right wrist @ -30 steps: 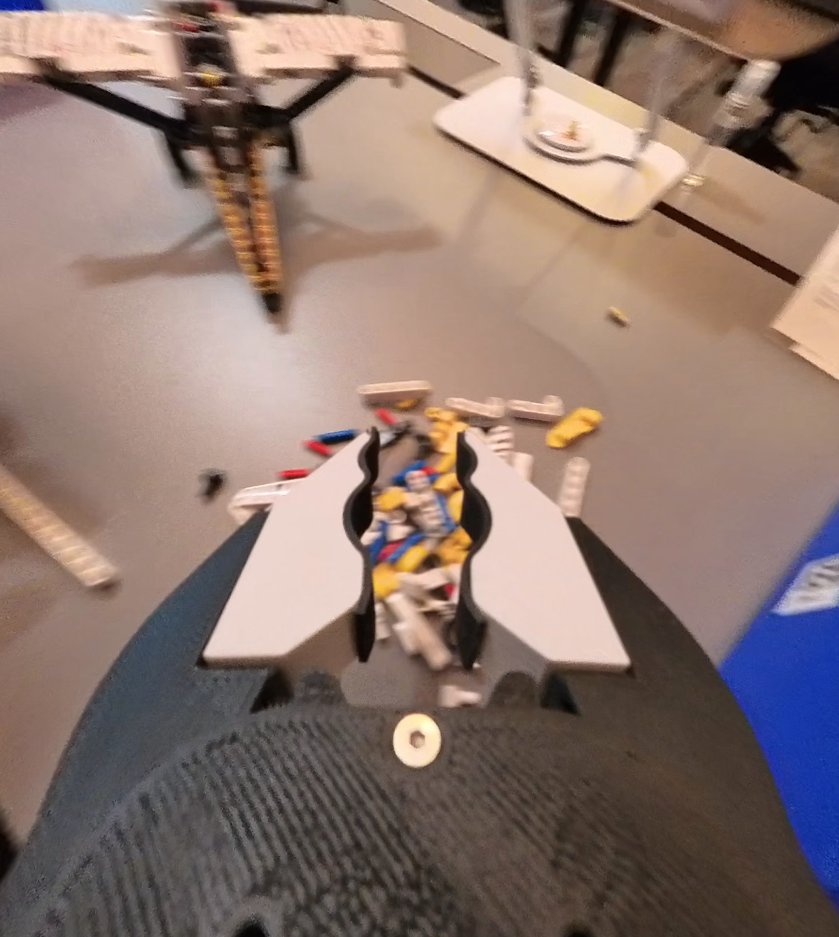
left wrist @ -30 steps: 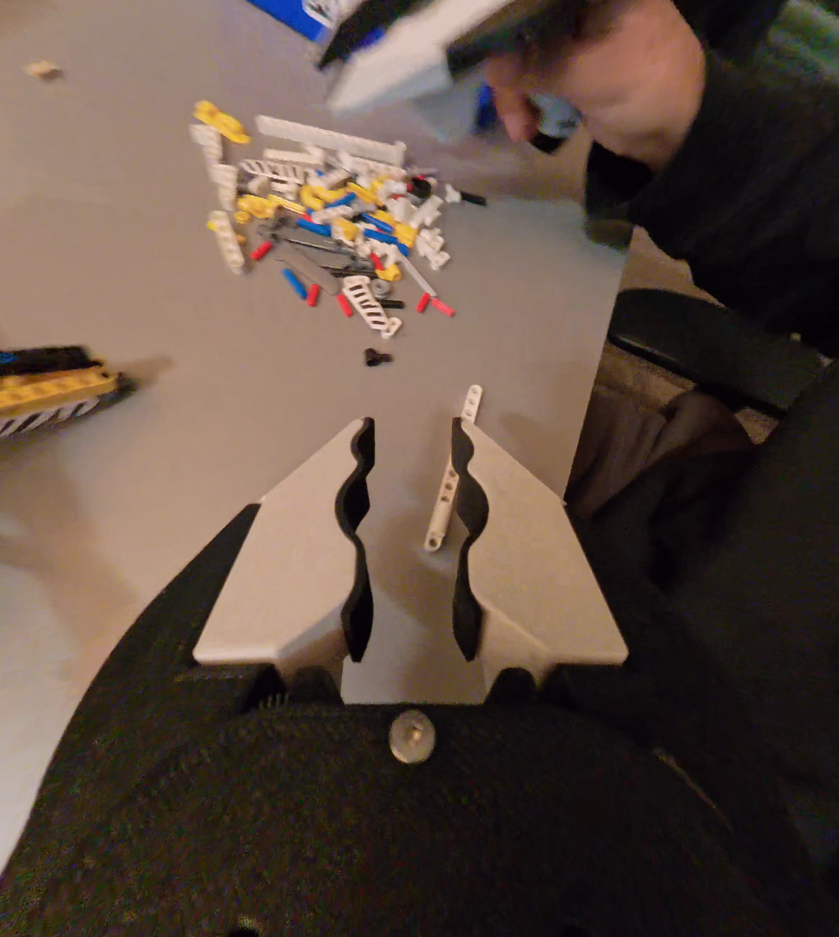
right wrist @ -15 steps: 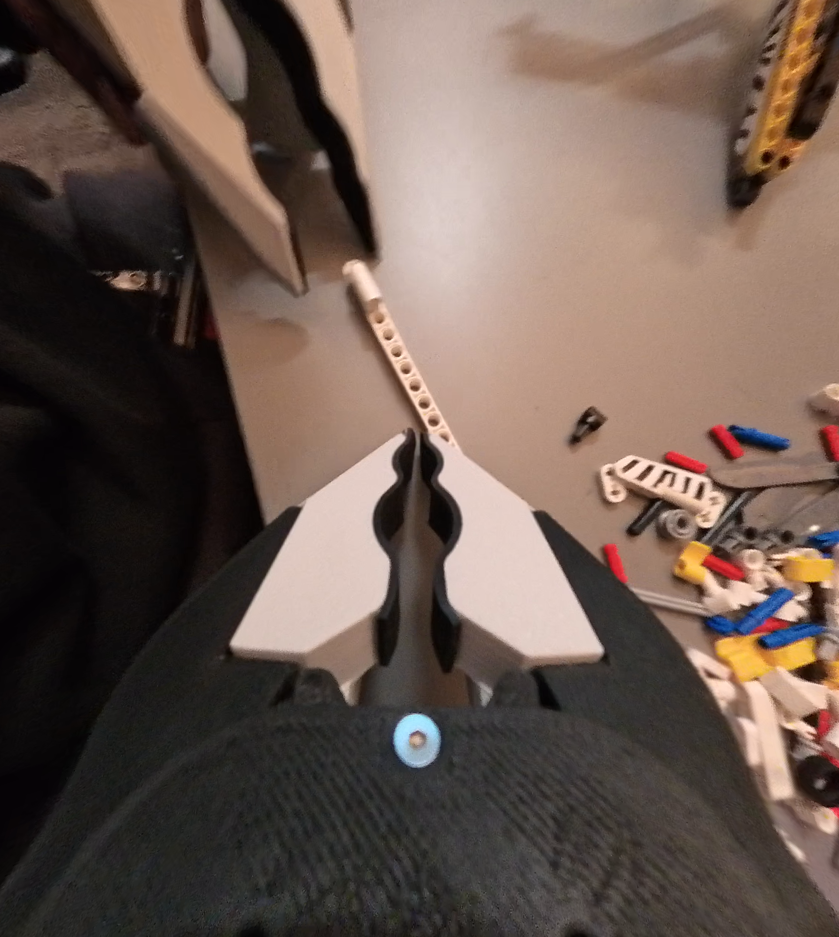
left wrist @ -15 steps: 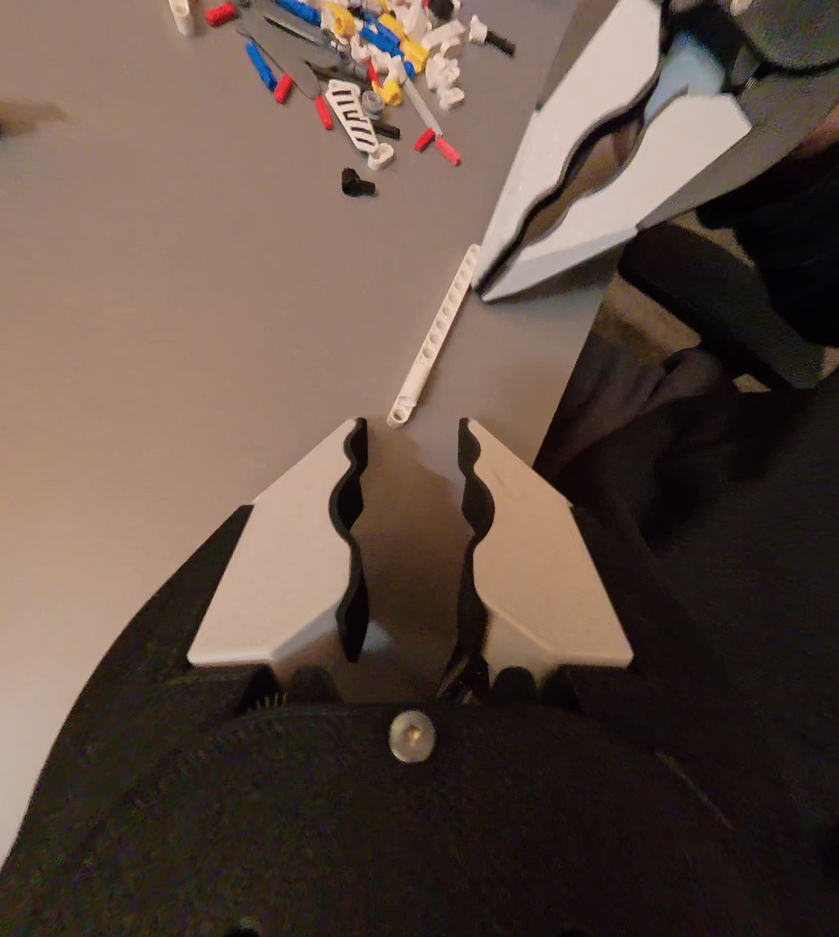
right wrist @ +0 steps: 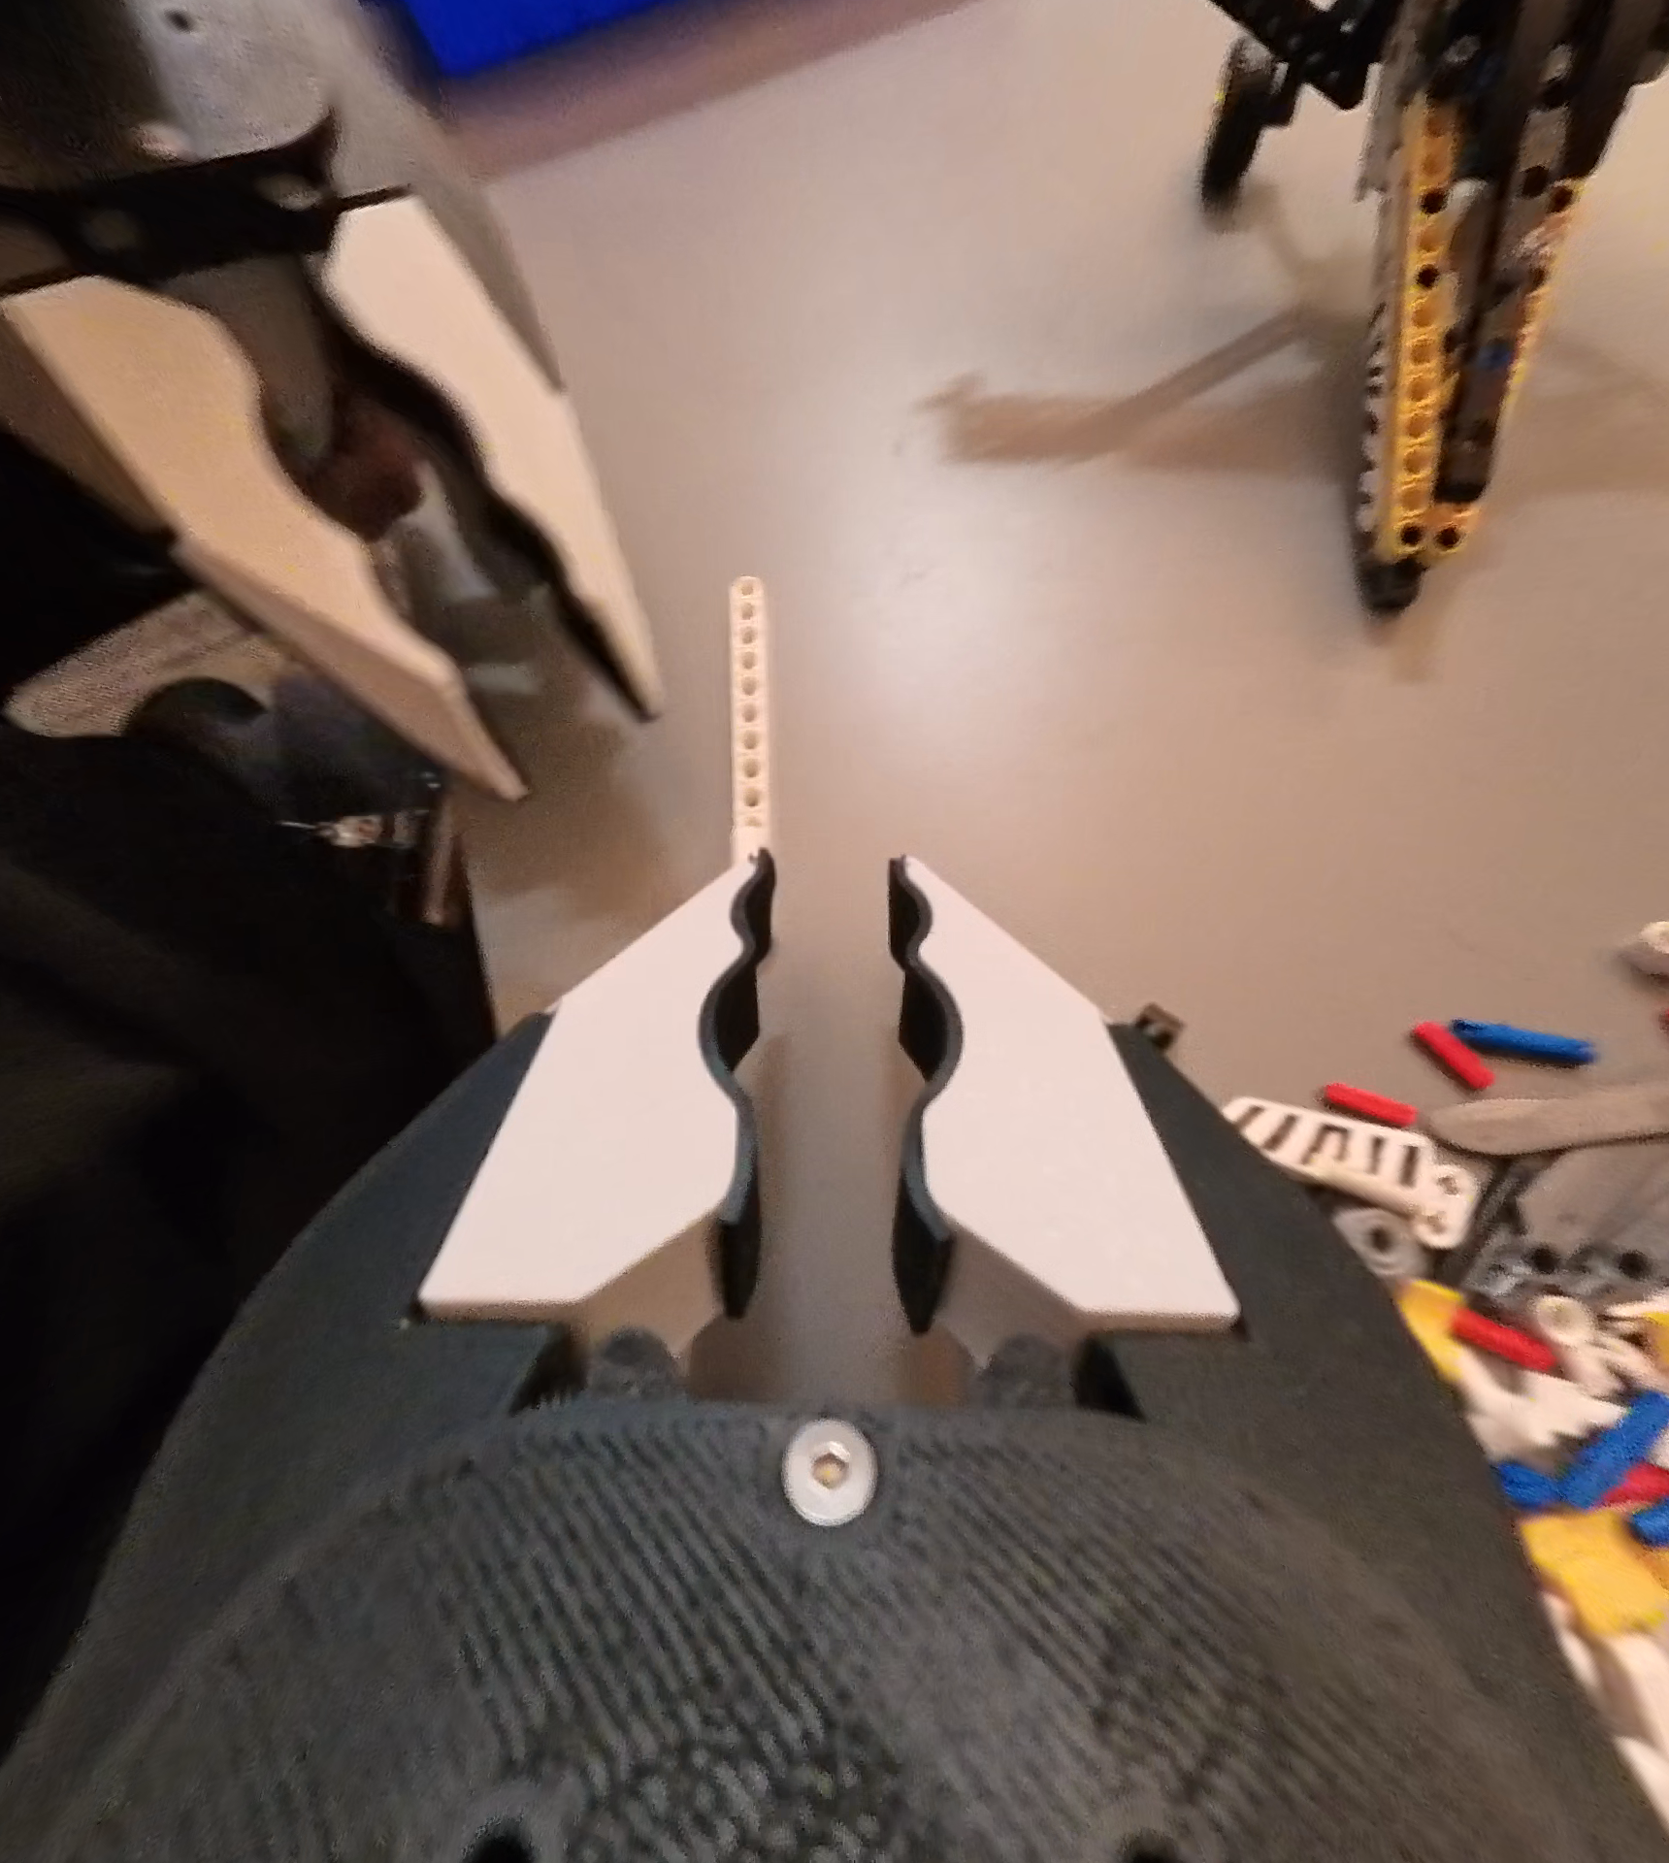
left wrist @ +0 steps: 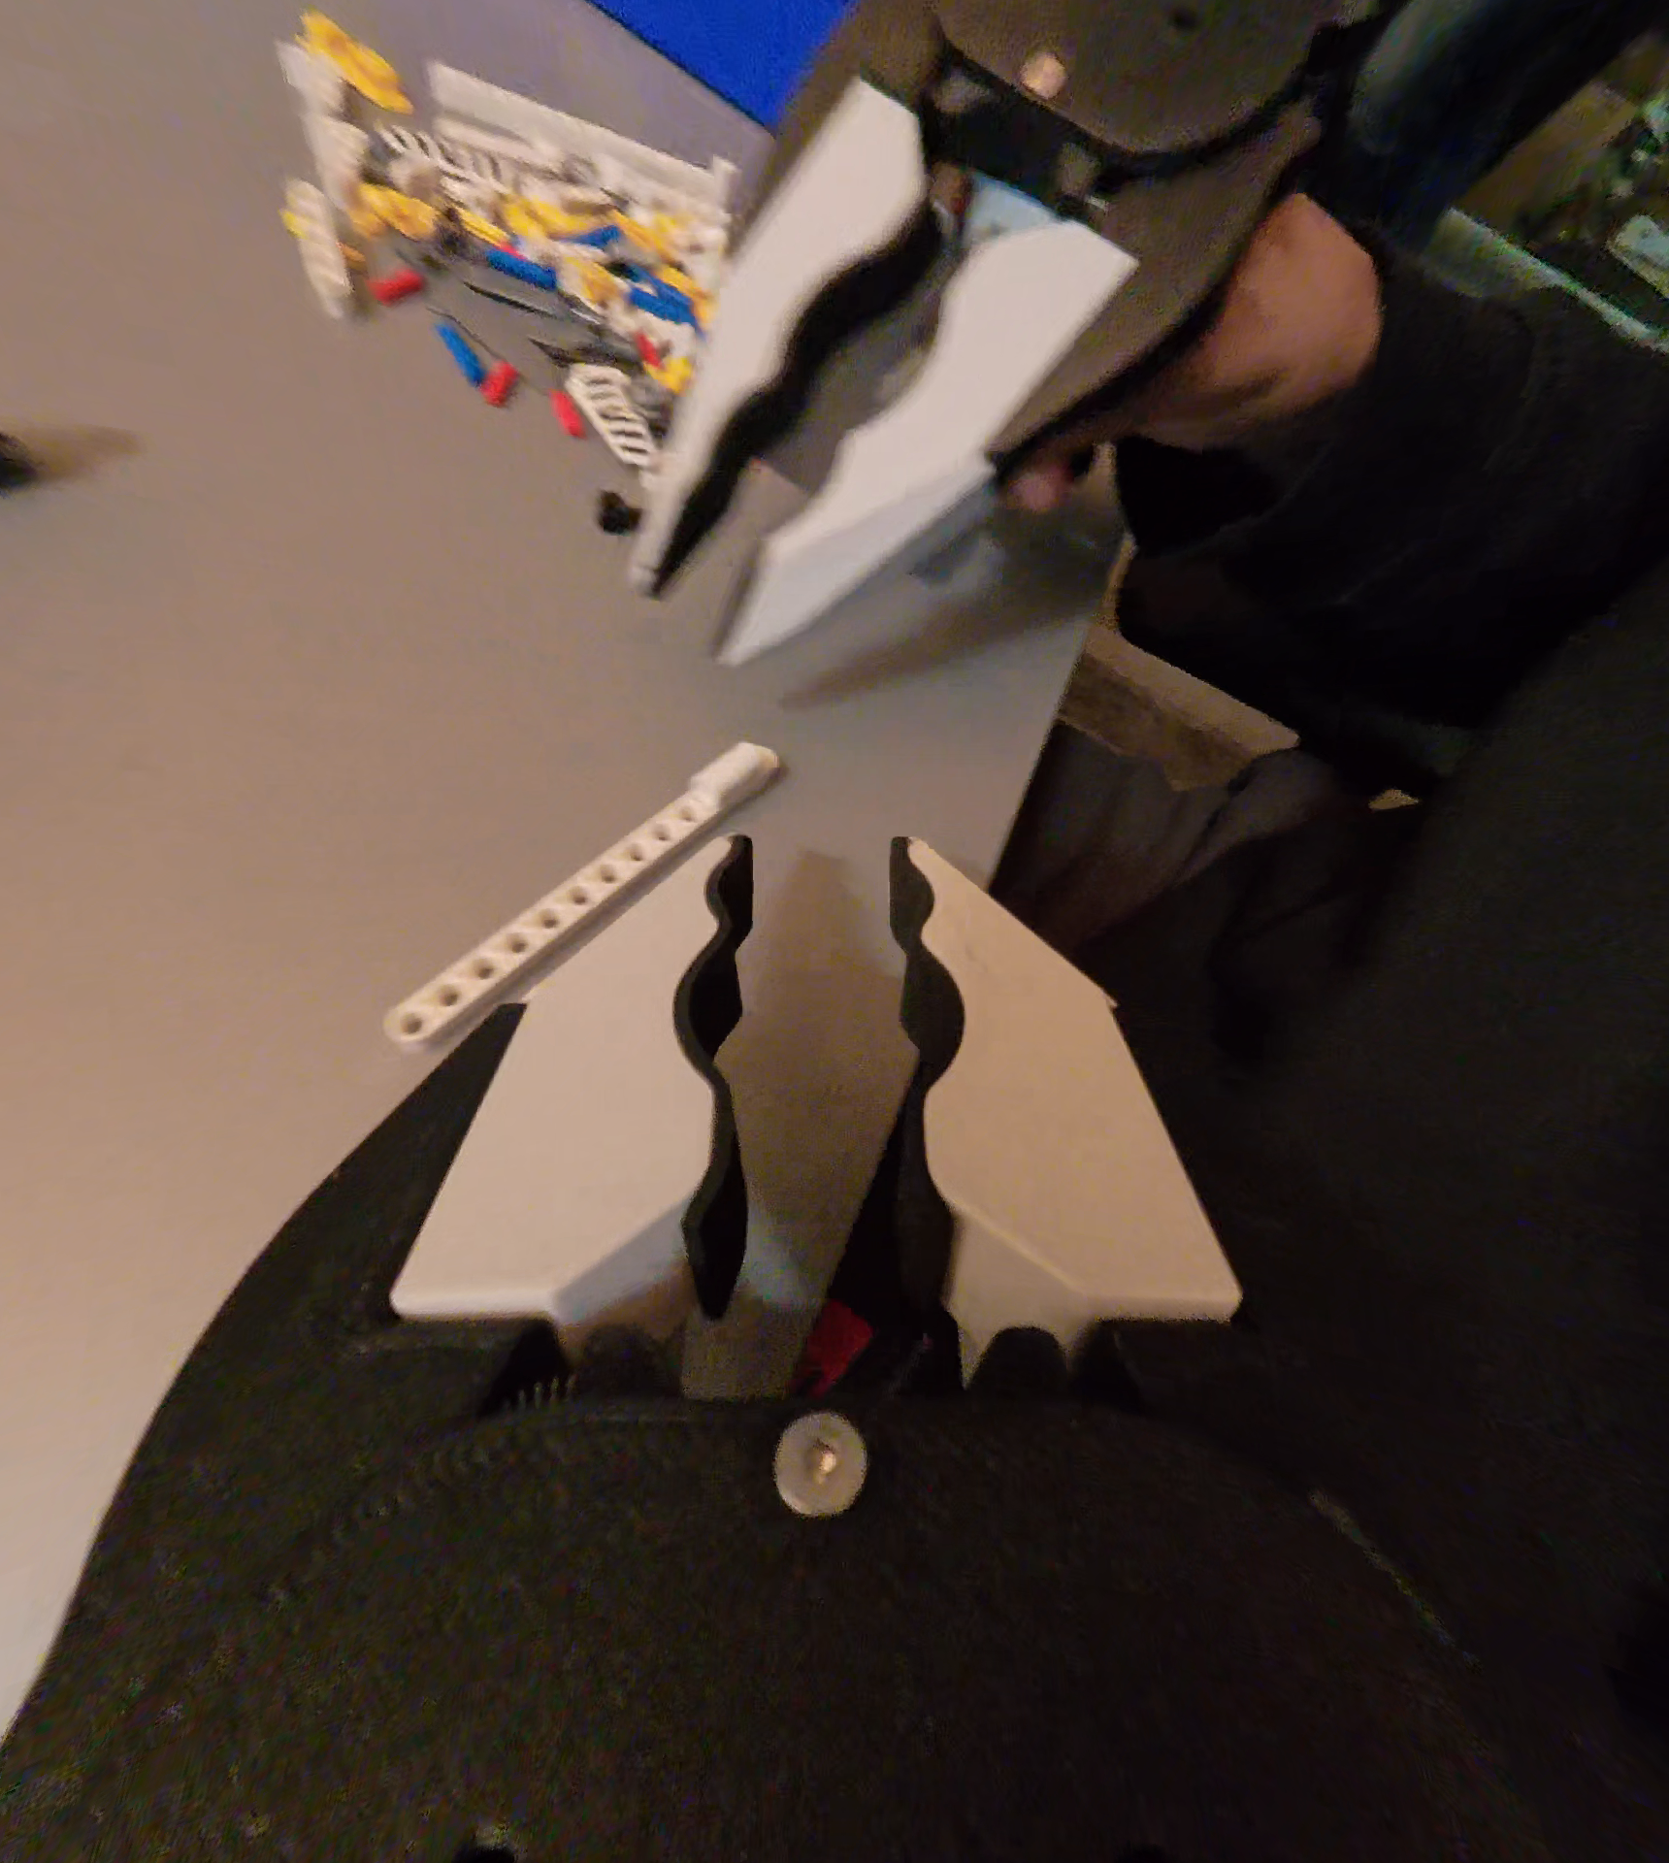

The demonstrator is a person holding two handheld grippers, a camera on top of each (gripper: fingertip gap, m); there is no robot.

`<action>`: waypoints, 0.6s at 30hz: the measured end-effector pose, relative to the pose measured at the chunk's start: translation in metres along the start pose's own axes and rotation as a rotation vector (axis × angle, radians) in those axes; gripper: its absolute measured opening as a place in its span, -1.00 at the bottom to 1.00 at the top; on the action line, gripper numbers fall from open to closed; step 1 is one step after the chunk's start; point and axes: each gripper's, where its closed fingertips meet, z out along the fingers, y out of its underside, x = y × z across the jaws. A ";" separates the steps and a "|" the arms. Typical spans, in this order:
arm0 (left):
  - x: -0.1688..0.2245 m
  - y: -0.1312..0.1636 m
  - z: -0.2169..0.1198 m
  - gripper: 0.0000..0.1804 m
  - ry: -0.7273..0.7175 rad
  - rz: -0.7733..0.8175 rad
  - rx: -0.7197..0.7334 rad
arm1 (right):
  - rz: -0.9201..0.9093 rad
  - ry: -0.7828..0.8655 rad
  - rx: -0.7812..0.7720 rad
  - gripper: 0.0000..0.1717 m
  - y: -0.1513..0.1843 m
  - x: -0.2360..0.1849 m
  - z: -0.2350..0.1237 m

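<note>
Right gripper (right wrist: 828, 865) reopened, white beam (right wrist: 748, 706) released

Black textured gripper body (right wrist: 810, 1613), 2 pale grey fingers (right wrist: 609, 1089), silver screw (right wrist: 828, 1475), black sleeve (left wrist: 1415, 454)

The long flat plastic beam (left wrist: 576, 900) pierced with a row of round holes was white. The smooth table top (left wrist: 205, 706) was plain grey. The loose heap of small plastic building pieces (right wrist: 1607, 1411) mixed yellow, blue, red, white and grey. The tall built model (right wrist: 1425, 333) was yellow and black. The grippers' fingers (right wrist: 629, 1089) were pale grey with black pads.
</note>
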 end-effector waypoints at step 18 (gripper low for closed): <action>-0.035 0.015 0.031 -0.87 -0.047 0.346 -0.286 | -0.143 0.058 -0.075 -0.92 0.017 -0.018 0.025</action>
